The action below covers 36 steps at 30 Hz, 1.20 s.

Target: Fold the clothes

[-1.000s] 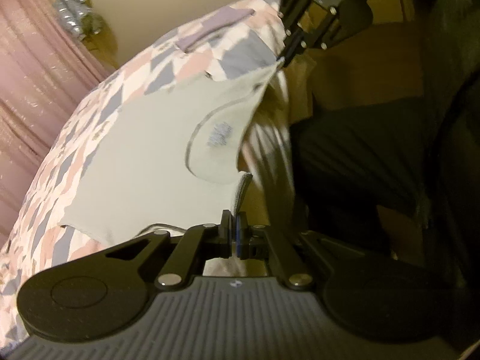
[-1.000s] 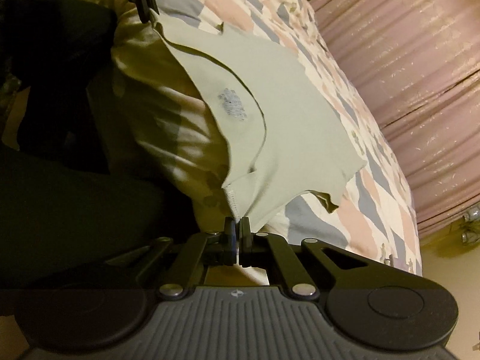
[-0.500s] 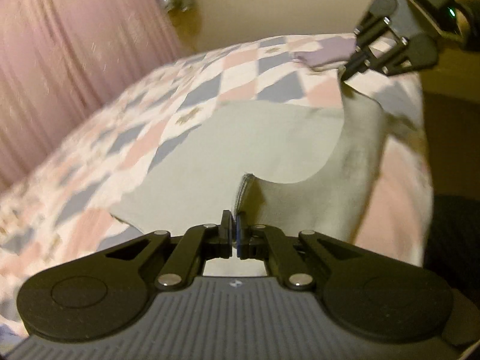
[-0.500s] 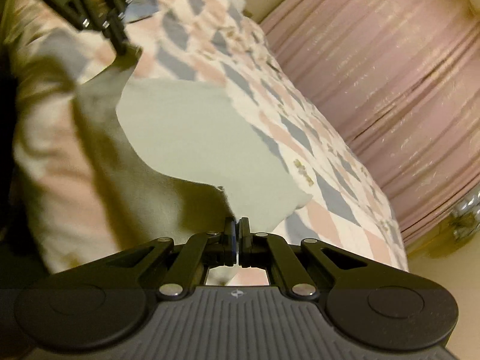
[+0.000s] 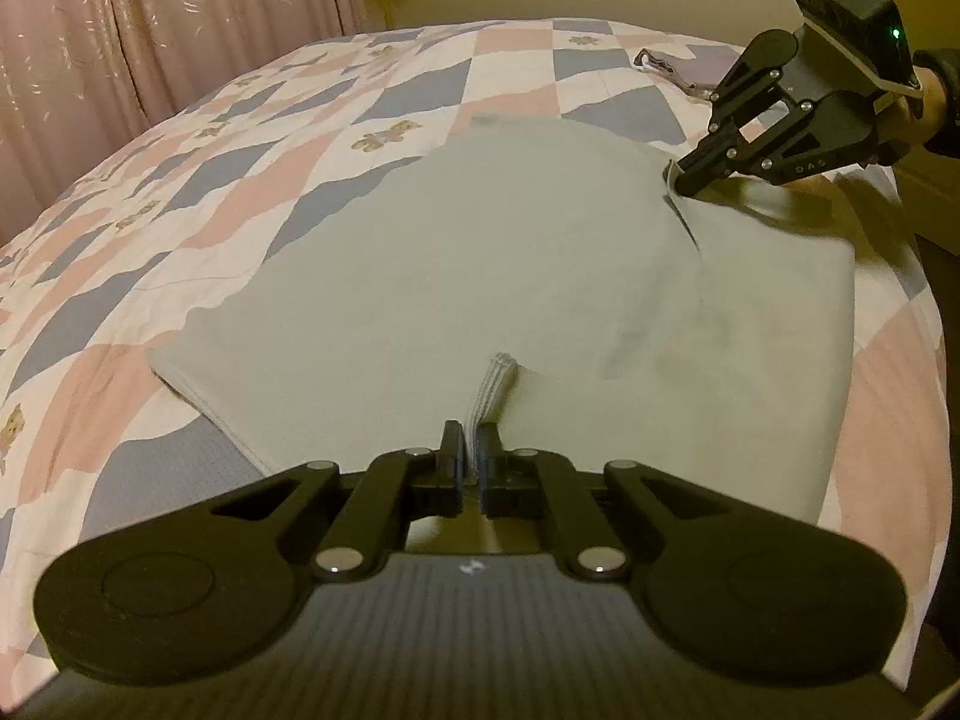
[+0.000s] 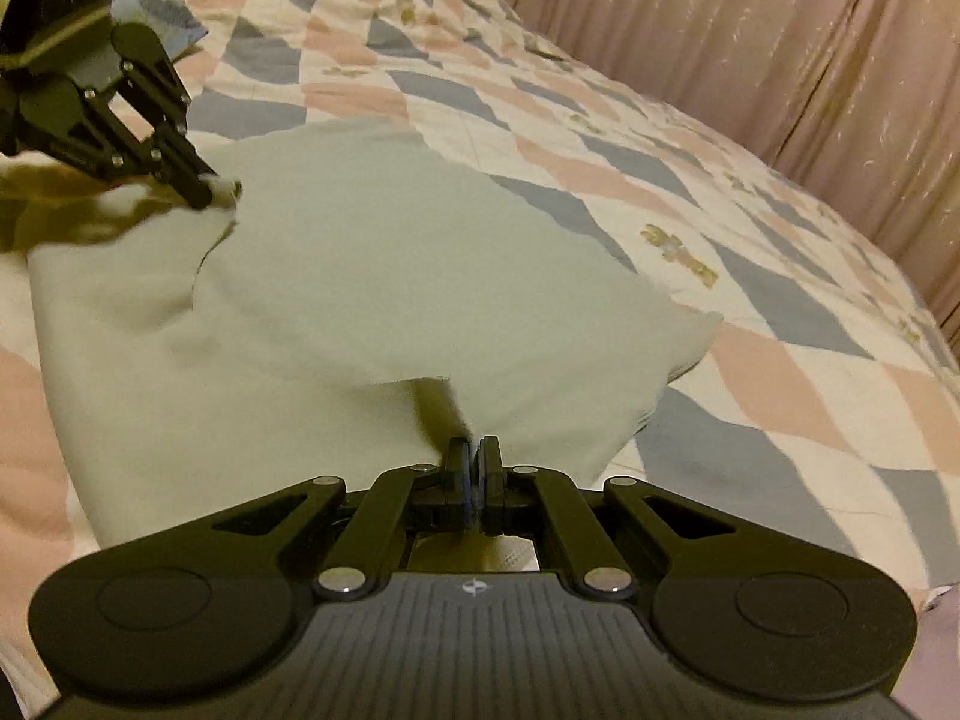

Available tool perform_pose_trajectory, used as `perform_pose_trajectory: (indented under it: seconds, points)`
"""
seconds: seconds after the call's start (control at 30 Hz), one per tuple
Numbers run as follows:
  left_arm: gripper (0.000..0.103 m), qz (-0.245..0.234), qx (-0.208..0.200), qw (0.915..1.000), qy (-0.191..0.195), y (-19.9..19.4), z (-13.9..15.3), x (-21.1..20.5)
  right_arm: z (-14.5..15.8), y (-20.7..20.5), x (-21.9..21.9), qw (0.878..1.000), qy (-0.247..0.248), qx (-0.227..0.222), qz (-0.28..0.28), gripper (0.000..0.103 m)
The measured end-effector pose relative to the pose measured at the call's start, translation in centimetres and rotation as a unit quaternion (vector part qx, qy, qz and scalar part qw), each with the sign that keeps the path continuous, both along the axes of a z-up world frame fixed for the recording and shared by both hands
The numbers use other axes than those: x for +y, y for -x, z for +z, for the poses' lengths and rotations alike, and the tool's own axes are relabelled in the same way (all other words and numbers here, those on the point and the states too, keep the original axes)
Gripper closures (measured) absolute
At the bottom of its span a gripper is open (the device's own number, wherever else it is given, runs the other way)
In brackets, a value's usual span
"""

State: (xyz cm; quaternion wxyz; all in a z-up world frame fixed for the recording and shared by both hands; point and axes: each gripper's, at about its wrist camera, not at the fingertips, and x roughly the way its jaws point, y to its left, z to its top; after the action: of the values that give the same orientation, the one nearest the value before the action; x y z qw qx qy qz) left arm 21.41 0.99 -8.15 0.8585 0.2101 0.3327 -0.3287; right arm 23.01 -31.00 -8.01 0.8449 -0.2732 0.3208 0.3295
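Observation:
A pale grey-green garment (image 5: 492, 276) lies on the quilted bed, its near part folded over onto the rest. My left gripper (image 5: 471, 456) is shut on a ribbed edge of it, low over the fabric. My right gripper (image 5: 681, 183) shows at the upper right of the left wrist view, shut on the other corner. In the right wrist view the garment (image 6: 372, 276) spreads ahead, my right gripper (image 6: 474, 468) pinches its edge, and the left gripper (image 6: 207, 195) holds the far left corner.
The bed has a pink, blue and white patchwork quilt (image 5: 252, 168) with small bear prints. Pink curtains (image 6: 780, 48) hang along the far side. A purple cloth (image 5: 678, 75) lies near the bed's far corner. The bed edge drops off at the right (image 5: 924, 324).
Both grippers have swung the held garment edge up from beside the bed and over onto the mattress, laying it over the rest of the garment. Both stay shut.

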Motion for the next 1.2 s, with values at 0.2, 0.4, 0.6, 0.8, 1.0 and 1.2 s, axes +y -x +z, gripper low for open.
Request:
perform_pose_trajectory:
  seconds: [0.2, 0.4, 0.6, 0.8, 1.0, 1.2]
  points:
    - [0.102, -0.017, -0.038, 0.9988, -0.028, 0.1, 1.5, -0.6, -0.1, -0.3, 0.4, 1.000, 0.007, -0.011, 0.009, 0.103]
    - [0.102, -0.018, -0.089, 0.9950, -0.040, -1.9, 5.8, -0.1, 2.4, -0.8, 1.9, 0.996, 0.034, -0.077, 0.027, 0.103]
    - [0.102, -0.010, -0.108, 0.9921, -0.064, -7.8, 6.8, -0.2, 1.9, -5.8, 3.7, 0.993, 0.062, -0.096, 0.029, 0.103]
    - [0.102, -0.004, -0.091, 0.9931, -0.075, -13.2, 3.5, -0.4, 1.4, -10.8, 5.5, 0.989, 0.089, -0.116, 0.030, 0.103]
    - [0.102, 0.012, -0.076, 0.9945, -0.071, -16.6, 0.2, 0.4, 0.4, -15.6, 7.0, 0.985, 0.111, -0.127, 0.030, 0.103]
    - [0.101, 0.016, -0.068, 0.9948, -0.075, -17.9, -1.7, 0.5, -2.1, -18.4, 7.7, 0.986, 0.117, -0.110, 0.034, 0.103]
